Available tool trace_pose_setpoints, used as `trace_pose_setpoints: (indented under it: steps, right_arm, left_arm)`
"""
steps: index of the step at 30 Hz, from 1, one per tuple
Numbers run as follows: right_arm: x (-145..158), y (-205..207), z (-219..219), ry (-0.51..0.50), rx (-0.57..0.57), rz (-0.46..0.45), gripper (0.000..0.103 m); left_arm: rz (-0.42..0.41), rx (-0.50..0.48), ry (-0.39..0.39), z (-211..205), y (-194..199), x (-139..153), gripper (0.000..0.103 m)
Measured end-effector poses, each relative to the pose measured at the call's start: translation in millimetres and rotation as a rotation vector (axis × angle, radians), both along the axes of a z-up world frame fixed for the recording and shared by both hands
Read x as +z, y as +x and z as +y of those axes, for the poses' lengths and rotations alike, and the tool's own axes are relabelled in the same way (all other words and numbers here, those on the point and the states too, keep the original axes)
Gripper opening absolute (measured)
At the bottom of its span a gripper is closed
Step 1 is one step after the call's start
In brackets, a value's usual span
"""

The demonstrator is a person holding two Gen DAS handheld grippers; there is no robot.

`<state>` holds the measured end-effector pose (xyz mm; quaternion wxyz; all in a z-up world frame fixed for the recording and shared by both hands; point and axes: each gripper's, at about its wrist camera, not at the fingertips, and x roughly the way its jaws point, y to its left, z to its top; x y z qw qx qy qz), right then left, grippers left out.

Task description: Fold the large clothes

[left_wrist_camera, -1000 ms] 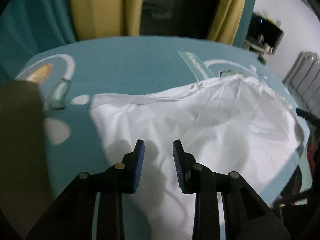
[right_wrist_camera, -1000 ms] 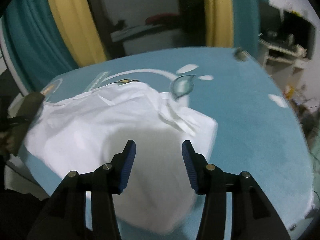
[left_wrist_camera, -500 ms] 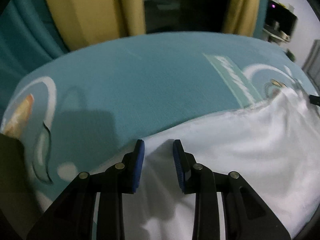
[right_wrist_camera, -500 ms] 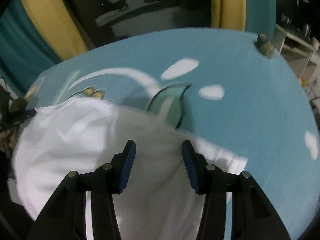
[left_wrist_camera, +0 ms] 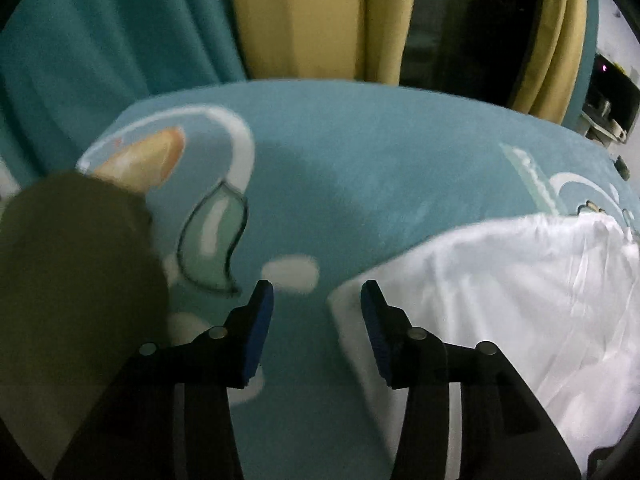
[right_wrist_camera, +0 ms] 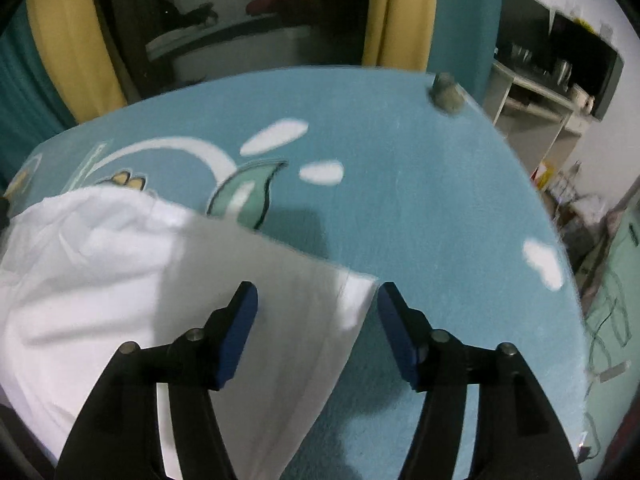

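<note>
1. A white garment [left_wrist_camera: 500, 280] lies spread on a teal blanket [left_wrist_camera: 360, 168] printed with white patches and a pale green leaf shape [left_wrist_camera: 212, 240]; whether a bed or a counter lies beneath cannot be told.

2. The left claw [left_wrist_camera: 316, 300] hovers at the garment's near left corner, its blue-padded fingers [left_wrist_camera: 260, 320] spread wide and holding nothing. The corner of the cloth sits between the fingers, close to the right-hand one.

3. In the right wrist view, the same garment [right_wrist_camera: 120, 280] covers the left half of the blanket [right_wrist_camera: 420, 200], creased and bunched toward its far edge.

4. The right claw [right_wrist_camera: 318, 300] is likewise spread apart and empty, straddling the garment's right corner. One finger is over the white fabric and the other over bare blanket just beside the edge.

5. A blurred olive-brown shape [left_wrist_camera: 72, 280] fills the left side of the left wrist view, too soft to identify.

6. Yellow curtains [left_wrist_camera: 312, 20] and teal curtains [left_wrist_camera: 112, 40] hang behind the blanket, framing a dark opening.

7. A small grey object [right_wrist_camera: 446, 94] sits at the blanket's far right corner, near a white shelf unit [right_wrist_camera: 532, 96].
</note>
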<state>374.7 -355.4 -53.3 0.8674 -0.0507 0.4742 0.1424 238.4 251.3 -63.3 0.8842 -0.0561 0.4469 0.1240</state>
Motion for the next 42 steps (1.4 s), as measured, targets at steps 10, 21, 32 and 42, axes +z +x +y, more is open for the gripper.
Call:
trace_pose_setpoints:
  steps: [10, 21, 32, 42]
  right_arm:
    - [2.1, -1.6, 24.7, -0.069, 0.020, -0.103, 0.004]
    - [50.1, -14.3, 62.5, -0.152, 0.081, -0.192, 0.040]
    - [19.2, -27.0, 161.5, -0.127, 0.358, -0.079, 0.051]
    - [23.9, -34.7, 133.6, -0.043, 0.227, -0.086, 0.051]
  left_arm:
    - [-0.047, -0.056, 0.048, -10.7, -2.6, -11.8, 0.001]
    - [-0.119, -0.070, 0.086, -34.6, -1.8, 47.6, 0.021]
    - [-0.021, -0.454, -0.041, -150.1, 40.5, 23.3, 0.040]
    - [0.101, -0.521, 0.013, -190.8, 121.1, -13.7, 0.040]
